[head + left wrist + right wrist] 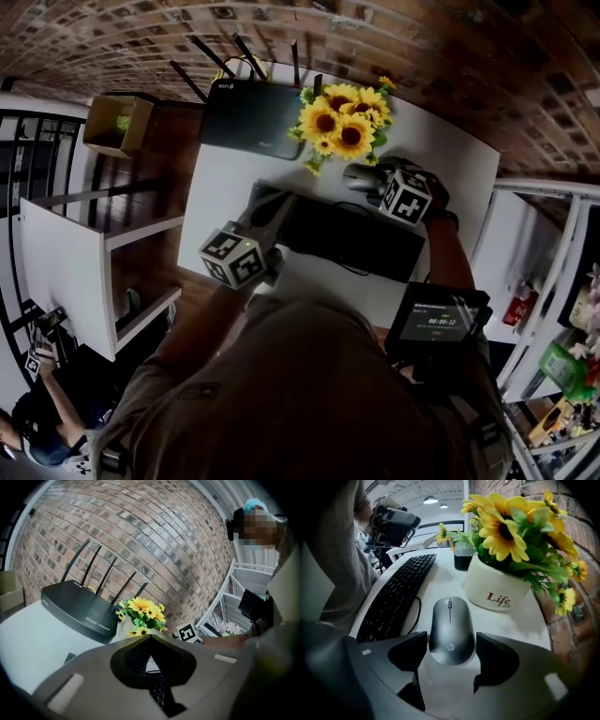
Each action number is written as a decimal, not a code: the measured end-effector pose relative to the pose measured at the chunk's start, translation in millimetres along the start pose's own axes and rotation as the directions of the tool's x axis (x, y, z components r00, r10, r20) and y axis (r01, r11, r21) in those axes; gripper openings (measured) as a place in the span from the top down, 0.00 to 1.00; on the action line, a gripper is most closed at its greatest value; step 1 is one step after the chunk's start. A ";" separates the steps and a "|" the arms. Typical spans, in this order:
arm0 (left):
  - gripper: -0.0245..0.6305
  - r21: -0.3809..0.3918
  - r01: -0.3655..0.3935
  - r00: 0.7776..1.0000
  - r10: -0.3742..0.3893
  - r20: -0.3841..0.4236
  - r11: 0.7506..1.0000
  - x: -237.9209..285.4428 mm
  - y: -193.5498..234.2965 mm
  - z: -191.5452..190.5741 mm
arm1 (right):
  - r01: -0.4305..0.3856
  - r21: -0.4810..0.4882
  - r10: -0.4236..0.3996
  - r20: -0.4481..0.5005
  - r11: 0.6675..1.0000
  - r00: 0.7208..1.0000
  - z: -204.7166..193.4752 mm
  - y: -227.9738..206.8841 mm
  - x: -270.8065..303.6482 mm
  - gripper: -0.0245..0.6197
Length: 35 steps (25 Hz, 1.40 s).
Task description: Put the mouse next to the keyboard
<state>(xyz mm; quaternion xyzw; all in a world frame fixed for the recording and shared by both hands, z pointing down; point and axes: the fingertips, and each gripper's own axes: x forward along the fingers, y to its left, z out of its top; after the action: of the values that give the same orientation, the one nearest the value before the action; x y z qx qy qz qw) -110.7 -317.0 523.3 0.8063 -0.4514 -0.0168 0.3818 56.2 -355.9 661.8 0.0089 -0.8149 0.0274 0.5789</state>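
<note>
Room: brick wall point(422, 47) behind a white table point(225, 187), with a wooden floor at its left side.
Table: it carries a black router point(251, 117) with upright antennas at the far edge, a white pot of yellow sunflowers point(342, 122) to the right of it, a black keyboard point(352, 234) nearer to the person, and the mouse point(361, 176).
Mouse: dark grey, it lies flat on the table, between the keyboard point(396, 595) and the white pot point(497, 590). It touches neither of them, and the pot is the closer of the two. A thin black cable from the keyboard curves near its left side.
Right gripper point(451, 638): it points steeply down over the mouse point(451, 630). Its jaws stand wide apart with the rear half of the mouse between them. Each pad is just beside one flank, and a narrow strip of table shows on both sides, so it is released and not gripping.
Left gripper point(150, 638): it is held almost level above the left part of the keyboard and faces the router point(77, 611) and the flowers. Its jaws are closed tip to tip, with nothing between them.
Person: only the shoulders and arms show from above. A small lit screen point(439, 319) sits at the right forearm.
Floor: an open cardboard box point(117, 122) stands to the left of the table.
</note>
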 end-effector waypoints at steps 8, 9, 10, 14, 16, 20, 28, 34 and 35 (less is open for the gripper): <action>0.96 -0.003 -0.008 1.000 0.007 -0.004 1.000 -2.1 -0.2 -2.7 | -0.056 0.076 0.053 0.042 0.996 0.998 1.7 2.0 0.0 0.49; 0.96 -0.002 -0.006 1.000 0.006 -0.005 1.000 -1.8 -0.2 -3.2 | -0.051 0.119 0.044 0.054 0.992 0.998 2.0 3.4 -1.3 0.49; 0.96 -0.001 -0.003 1.000 0.003 -0.005 1.000 -1.2 -0.6 -3.4 | -0.040 0.160 0.030 0.062 0.986 0.998 2.0 4.7 -3.8 0.49; 0.96 0.004 0.012 1.000 -0.012 -0.009 1.000 2.7 -5.8 -3.8 | 0.043 0.288 -0.056 0.039 0.957 0.998 -9.9 6.7 -7.5 0.49; 0.96 0.008 0.022 1.000 -0.022 -0.012 1.000 5.3 -8.7 -4.5 | 0.074 0.330 -0.084 0.016 0.941 0.996 -17.1 8.2 -6.2 0.49; 0.96 0.008 0.041 0.999 -0.041 -0.013 0.999 8.7 -16.6 -4.5 | 0.114 0.337 -0.118 -0.009 0.935 0.993 -19.8 9.8 -6.7 0.48; 0.96 0.017 0.029 0.999 -0.028 -0.016 0.999 1.6 -12.8 -5.4 | 0.115 0.219 -0.113 -0.023 0.969 0.993 -15.8 8.8 -5.2 0.48; 0.96 0.014 0.030 0.999 -0.030 -0.011 0.999 -0.5 -13.9 -5.6 | 0.120 0.284 -0.130 0.018 0.951 0.991 -11.4 7.9 -8.7 0.49; 0.96 0.015 0.032 0.999 -0.032 -0.011 0.999 -0.4 -14.4 -5.6 | 0.126 0.294 -0.140 0.027 0.948 0.990 -10.0 7.2 -10.0 0.50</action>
<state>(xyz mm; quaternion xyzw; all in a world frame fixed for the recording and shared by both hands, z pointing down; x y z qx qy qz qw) -98.6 -309.0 518.1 0.8164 -0.4363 -0.0151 0.3779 68.6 -348.3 655.4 0.1496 -0.8130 0.1077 0.5524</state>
